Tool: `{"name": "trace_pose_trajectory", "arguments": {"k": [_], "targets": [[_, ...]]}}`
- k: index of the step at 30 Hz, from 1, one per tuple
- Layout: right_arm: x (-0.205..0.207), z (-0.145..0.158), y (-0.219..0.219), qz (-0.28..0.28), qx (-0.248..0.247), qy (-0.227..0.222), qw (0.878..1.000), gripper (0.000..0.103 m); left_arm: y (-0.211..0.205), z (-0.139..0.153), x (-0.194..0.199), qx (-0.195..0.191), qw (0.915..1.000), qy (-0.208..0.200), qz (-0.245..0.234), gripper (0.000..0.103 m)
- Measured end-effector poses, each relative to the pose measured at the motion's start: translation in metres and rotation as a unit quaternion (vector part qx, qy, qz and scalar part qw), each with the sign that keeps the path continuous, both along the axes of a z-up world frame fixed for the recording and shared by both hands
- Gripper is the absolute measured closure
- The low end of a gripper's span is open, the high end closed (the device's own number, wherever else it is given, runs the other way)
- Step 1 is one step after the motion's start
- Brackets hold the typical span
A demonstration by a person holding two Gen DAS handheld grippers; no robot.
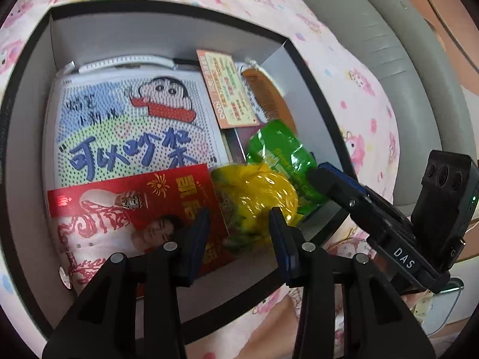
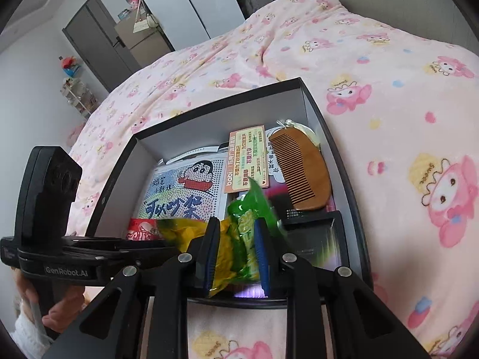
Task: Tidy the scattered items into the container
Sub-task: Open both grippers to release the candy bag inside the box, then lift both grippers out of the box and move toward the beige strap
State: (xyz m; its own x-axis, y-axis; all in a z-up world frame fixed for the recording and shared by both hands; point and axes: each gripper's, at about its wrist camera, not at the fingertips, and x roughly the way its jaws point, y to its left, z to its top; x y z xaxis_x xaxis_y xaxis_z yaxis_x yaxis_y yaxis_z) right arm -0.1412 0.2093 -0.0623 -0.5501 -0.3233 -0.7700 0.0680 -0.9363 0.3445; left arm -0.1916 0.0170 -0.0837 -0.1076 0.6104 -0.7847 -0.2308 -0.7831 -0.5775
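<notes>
The box point(image 2: 314, 101) looks like matt card, black outside and grey within. The comb point(image 2: 302, 173) is smooth wood. The green packet point(image 1: 281, 152) and yellow packet point(image 1: 257, 197) are glossy, crinkled plastic. The blanket point(image 2: 389, 89) is soft, fleecy cloth. The red card point(image 1: 131, 206) is shiny paper.

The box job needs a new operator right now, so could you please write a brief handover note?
Right claw: shut on the green packet, held over the box.
Left claw: open, holding nothing, poised over the yellow packet.
Done: comb, cartoon board, red card and orange card lie in the box.
Left: release the green packet inside.
</notes>
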Motion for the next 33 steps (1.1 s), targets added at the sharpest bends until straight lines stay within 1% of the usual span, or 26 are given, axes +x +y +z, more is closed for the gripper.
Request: {"name": "trace_pose_trajectory", "arguments": {"k": [1,3,5,7,9,11,12,13,15,17,21,26,29,32,33], "targets": [[0.001,0.001,0.0,-0.002,0.003,0.0,1.0,0.082,-0.001,0.004,0.002,-0.003,1.0,0.008,0.0,0.06],[0.006,0.006,0.0,-0.011,0.016,0.003,1.0,0.082,-0.004,0.014,0.008,-0.017,0.9994,0.03,0.003,0.054],[0.013,0.01,0.0,-0.021,0.027,0.006,0.999,0.079,-0.007,0.025,0.019,-0.035,0.9976,0.059,0.008,0.054],[0.021,0.013,0.0,-0.03,0.034,0.005,0.999,0.073,-0.01,0.032,0.029,-0.05,0.9955,0.079,0.011,0.053],[0.03,0.016,-0.001,-0.036,0.038,0.005,0.999,0.071,-0.017,0.039,0.047,-0.056,0.993,0.103,0.012,0.053],[0.044,0.022,-0.002,-0.041,0.043,0.015,0.998,0.066,-0.018,0.049,0.062,-0.046,0.9912,0.123,0.013,0.052],[0.052,0.026,-0.004,-0.043,0.048,0.02,0.998,0.061,-0.025,0.052,0.07,-0.035,0.9908,0.13,0.016,0.051],[0.058,0.029,-0.004,-0.045,0.051,0.02,0.997,0.058,-0.02,0.052,0.075,-0.02,0.9904,0.135,0.019,0.051],[0.073,0.035,-0.006,-0.046,0.049,0.026,0.997,0.058,-0.012,0.053,0.084,0.009,0.9893,0.143,0.025,0.051],[0.09,0.041,-0.008,-0.044,0.046,0.031,0.997,0.058,-0.01,0.055,0.098,0.027,0.9875,0.153,0.026,0.051],[0.118,0.045,-0.011,-0.038,0.043,0.032,0.998,0.058,-0.001,0.053,0.116,0.036,0.9866,0.157,0.025,0.051],[0.138,0.046,-0.017,-0.028,0.031,0.027,0.999,0.058,-0.003,0.06,0.137,0.041,0.9862,0.158,0.029,0.051],[0.146,0.051,-0.023,-0.017,0.026,0.034,0.999,0.058,-0.008,0.071,0.155,0.035,0.9834,0.174,0.036,0.051],[0.153,0.059,-0.034,-0.002,0.026,0.044,0.999,0.058,-0.019,0.078,0.171,0.027,0.9793,0.193,0.057,0.045],[0.155,0.061,-0.037,0.004,0.024,0.047,0.999,0.058,-0.023,0.08,0.176,0.026,0.9787,0.195,0.059,0.045]]}}
